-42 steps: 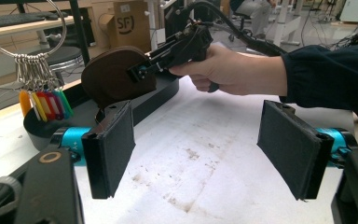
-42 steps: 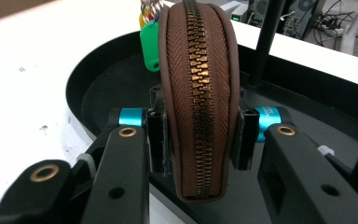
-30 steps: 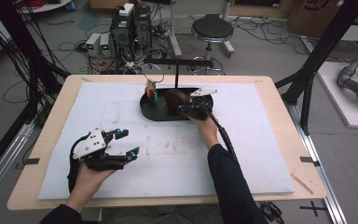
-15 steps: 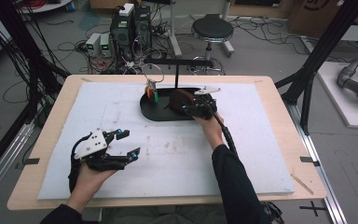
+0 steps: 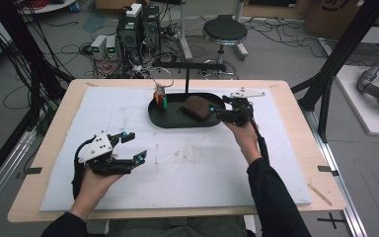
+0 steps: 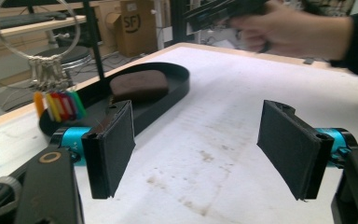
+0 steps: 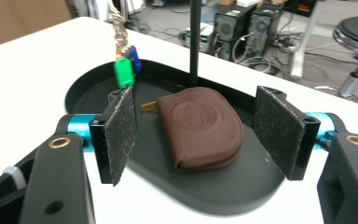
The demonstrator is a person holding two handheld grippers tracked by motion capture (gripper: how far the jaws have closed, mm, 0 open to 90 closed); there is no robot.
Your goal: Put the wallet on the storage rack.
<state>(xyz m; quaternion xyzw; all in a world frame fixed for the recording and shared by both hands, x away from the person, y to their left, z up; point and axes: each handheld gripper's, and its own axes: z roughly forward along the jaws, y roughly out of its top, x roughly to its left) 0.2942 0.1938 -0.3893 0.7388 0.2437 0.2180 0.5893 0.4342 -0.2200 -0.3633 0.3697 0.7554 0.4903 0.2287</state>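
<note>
A brown zipped pouch lies in a black oval tray at the back middle of the table. A ring of coloured key tags hangs over the tray's left end from a black stand. My right gripper is open at the tray's right rim, its pads apart on either side of the pouch with nothing between them. My left gripper stands open over the white mat at the front left, empty. The tray, pouch and key tags lie beyond the left gripper's pads.
A white mat covers most of the wooden table. Behind the table are computer towers, cables and a stool. Black frame posts stand at the right. A small brass key lies in the tray beside the pouch.
My right gripper has drawn back to the right, from over the pouch to the tray's right rim. The left gripper has stayed in place.
</note>
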